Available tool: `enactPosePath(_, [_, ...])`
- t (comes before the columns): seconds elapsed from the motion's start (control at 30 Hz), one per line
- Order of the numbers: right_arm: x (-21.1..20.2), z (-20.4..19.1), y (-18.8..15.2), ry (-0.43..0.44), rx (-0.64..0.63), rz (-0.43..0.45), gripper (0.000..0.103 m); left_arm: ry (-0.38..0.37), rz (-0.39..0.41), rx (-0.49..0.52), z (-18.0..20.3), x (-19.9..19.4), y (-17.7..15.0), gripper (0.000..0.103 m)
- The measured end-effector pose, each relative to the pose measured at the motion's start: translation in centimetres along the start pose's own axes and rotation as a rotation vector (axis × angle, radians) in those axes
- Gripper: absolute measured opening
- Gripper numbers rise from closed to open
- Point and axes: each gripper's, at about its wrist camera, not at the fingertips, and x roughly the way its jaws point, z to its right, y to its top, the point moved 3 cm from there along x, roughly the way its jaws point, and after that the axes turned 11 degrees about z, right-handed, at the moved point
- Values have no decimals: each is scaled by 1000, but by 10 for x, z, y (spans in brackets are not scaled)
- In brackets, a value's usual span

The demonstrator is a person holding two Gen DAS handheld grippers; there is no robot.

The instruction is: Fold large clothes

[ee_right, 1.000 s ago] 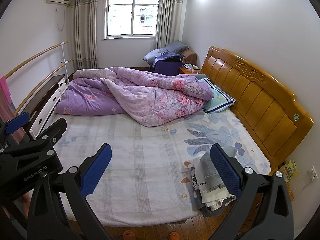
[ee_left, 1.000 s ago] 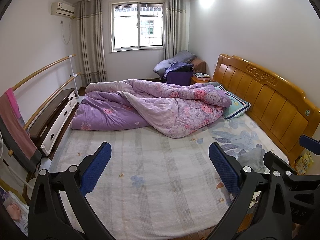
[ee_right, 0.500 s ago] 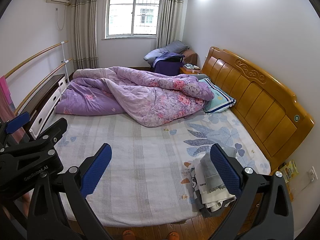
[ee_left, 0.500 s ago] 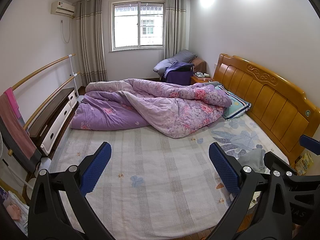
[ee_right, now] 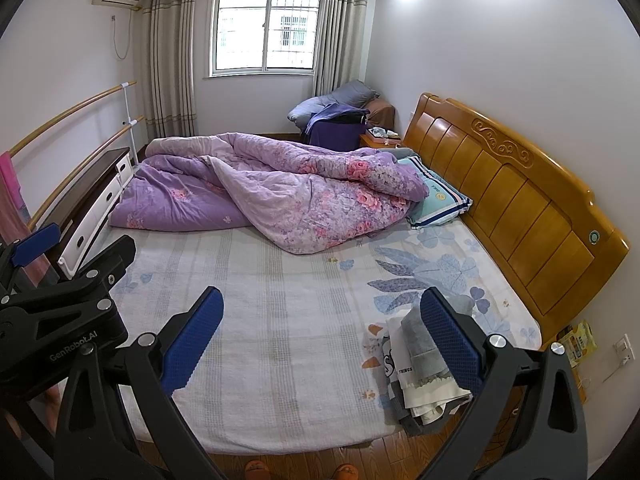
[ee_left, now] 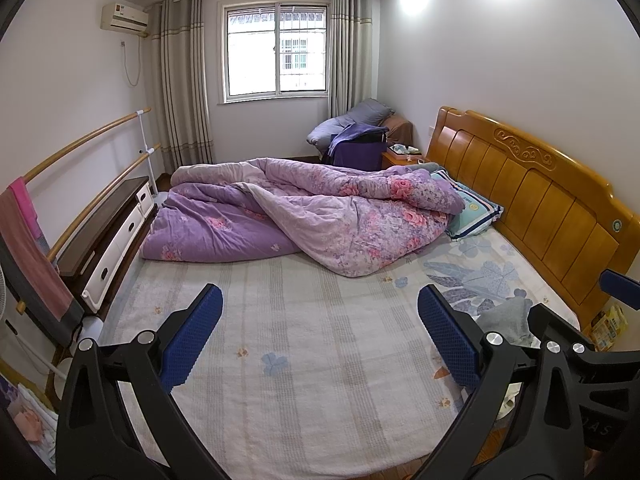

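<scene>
Both the left gripper (ee_left: 320, 336) and right gripper (ee_right: 322, 338) are hovering with jaws spread wide, holding nothing. The stack of clothes (ee_right: 424, 364) is lying at the bed's (ee_right: 280, 344) near right corner. Being soft, light and floppy, it is probably best pinched at an edge or corner. No containers are showing.

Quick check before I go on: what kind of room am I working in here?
A home bedroom, by the look of it: a large bed with a wooden headboard, a rumpled purple quilt, and a stack of clothes at the near corner.
</scene>
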Motion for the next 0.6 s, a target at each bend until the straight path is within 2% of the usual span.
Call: enactPosePath(0.6, [3,2,3,3,1,0,95,-4,-2,2,-2,7,0,98])
